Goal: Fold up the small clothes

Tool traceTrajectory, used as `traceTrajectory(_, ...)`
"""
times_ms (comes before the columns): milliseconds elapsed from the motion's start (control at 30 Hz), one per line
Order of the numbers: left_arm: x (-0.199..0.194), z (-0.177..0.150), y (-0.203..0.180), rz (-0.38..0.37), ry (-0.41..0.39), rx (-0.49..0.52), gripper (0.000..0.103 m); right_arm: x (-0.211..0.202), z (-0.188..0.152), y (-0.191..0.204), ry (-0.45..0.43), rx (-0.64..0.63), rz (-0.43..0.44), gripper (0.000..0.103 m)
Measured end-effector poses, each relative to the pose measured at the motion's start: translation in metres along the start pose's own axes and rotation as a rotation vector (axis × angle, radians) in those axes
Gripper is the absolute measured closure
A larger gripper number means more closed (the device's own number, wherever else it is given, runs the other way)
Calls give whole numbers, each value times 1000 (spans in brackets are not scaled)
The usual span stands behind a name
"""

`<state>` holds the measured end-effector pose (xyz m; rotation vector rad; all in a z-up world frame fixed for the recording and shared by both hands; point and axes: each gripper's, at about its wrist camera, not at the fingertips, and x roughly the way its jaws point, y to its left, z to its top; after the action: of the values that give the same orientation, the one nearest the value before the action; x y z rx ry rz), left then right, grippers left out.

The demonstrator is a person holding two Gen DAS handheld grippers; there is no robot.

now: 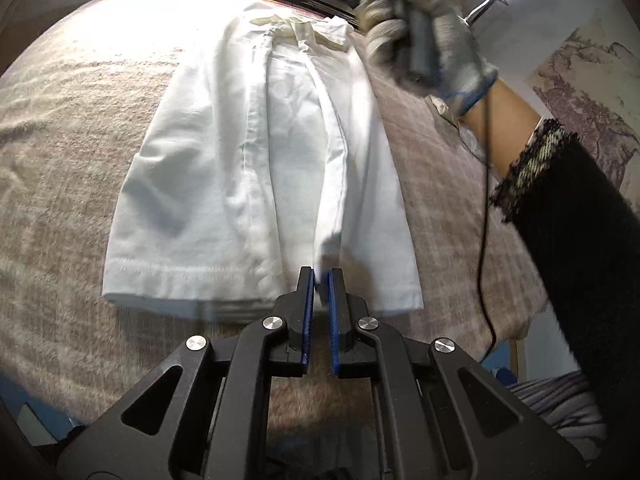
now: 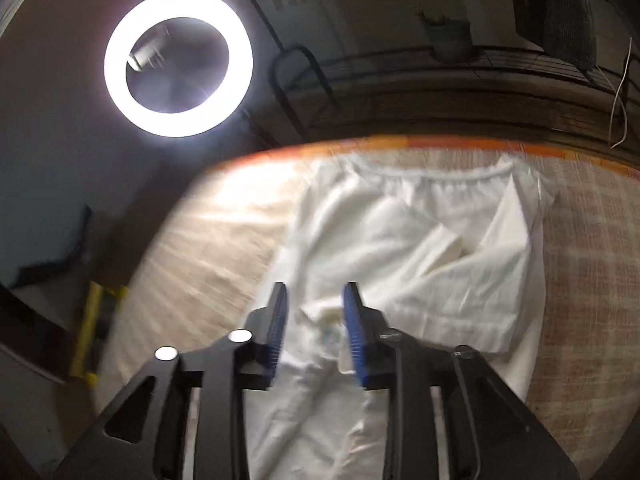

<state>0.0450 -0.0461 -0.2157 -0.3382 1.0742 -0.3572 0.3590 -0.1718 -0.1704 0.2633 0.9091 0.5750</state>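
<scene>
Left wrist view: white shorts [image 1: 256, 184] are being folded; a hem fold is pinched tight by the left gripper [image 1: 320, 280]. Right gripper [image 2: 314, 320] is parted, empty; smoothing seems needed next

We see the garment [image 1: 256, 168] lying along the table [image 1: 72, 152], waistband toward its far edge, hem at the near edge.

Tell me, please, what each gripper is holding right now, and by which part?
The left gripper pinches the white cotton garment by a raised fold near its hem. The right gripper holds nothing; its jaws stand apart.
</scene>
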Motion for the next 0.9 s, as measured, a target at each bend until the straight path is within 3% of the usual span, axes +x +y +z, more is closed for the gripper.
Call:
traceTrajectory(67,-4,1,-2,0,-9,9,100,-23,7,-6,-66,29,40,67)
traceTrajectory(167,-12,1,-1,-12,-24,13,100,-43,14,-28,-108,100,-27,67)
traceTrajectory(333,-24,8,-1,-19,-65,19,100,-25,9,-63,-39,195,-205,67)
traceTrajectory(500,-28,16,6,2,-84,9,100,-5,6,-81,7,200,-267,67)
traceTrajectory(533,-28,16,8,9,-88,3,100,-1,7,-81,17,186,-276,71)
traceTrajectory(567,-29,17,11,17,-91,-4,100,4,8,-80,25,165,-272,99)
traceTrajectory(633,-27,19,16,32,-94,-19,100,9,10,-74,46,140,-234,101)
traceTrajectory(767,-25,24,28,49,-99,-65,100,11,34,-57,-8,147,-118,102)
traceTrajectory(900,-26,29,34,75,-114,-70,100,33,52,-44,-23,171,-84,101)
